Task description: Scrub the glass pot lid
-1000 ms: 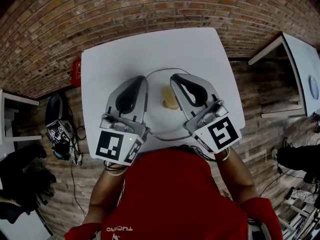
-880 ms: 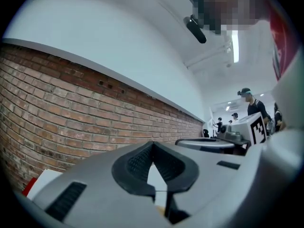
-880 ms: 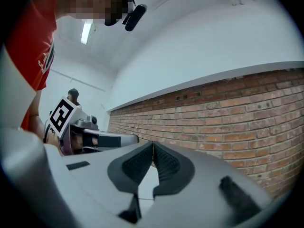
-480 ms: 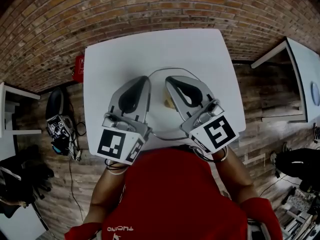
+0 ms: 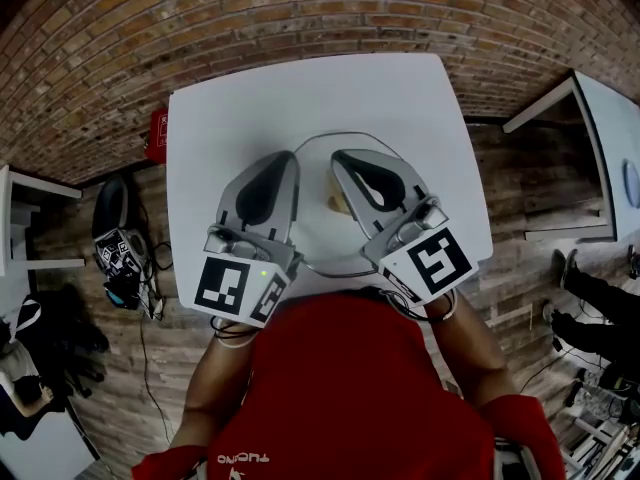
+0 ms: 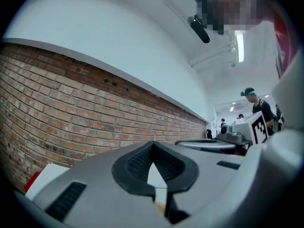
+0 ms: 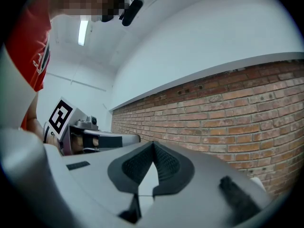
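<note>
Glass lid flat on the white table, toward its near edge. Yellow sponge lying on the lid, partly hidden just left of the right tongs. Left tongs over the lid's left rim. Both pairs closed tight and empty (pads meeting at the tips), pointing level toward the far brick wall.

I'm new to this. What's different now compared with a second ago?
The right hand-held gripper edged a little toward the left hand-held gripper, and now hides part of the yellow sponge. Nothing was grabbed or released; both are shut and empty. The glass lid, the sponge and the white table stayed put.
</note>
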Tool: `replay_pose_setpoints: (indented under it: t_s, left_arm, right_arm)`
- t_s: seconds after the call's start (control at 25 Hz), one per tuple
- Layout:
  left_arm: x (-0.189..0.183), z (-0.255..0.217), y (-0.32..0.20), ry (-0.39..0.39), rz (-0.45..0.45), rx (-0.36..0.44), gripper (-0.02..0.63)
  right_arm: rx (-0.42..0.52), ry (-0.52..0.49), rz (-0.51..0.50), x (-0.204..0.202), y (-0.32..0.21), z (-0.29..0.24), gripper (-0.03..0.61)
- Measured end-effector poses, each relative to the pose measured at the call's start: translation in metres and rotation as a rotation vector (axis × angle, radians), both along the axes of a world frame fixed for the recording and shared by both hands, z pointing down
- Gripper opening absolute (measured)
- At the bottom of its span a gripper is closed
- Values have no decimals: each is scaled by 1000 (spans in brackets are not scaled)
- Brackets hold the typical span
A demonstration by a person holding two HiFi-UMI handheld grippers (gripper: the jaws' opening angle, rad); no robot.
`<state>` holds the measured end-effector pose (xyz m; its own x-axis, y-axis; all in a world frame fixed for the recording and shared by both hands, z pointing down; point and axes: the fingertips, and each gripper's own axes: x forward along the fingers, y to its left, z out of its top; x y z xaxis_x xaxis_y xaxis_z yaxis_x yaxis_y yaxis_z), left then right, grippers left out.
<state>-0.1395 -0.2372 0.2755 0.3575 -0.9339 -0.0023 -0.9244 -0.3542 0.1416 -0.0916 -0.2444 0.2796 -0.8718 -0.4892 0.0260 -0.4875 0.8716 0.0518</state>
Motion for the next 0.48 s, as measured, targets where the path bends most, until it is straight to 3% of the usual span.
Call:
replay_pose_setpoints:
  t_s: [0.48]
  left_arm:
    - [-2,4,-2,1,-6,-6,17]
  right_arm:
    - [-7,3,16,2,-4,5,29]
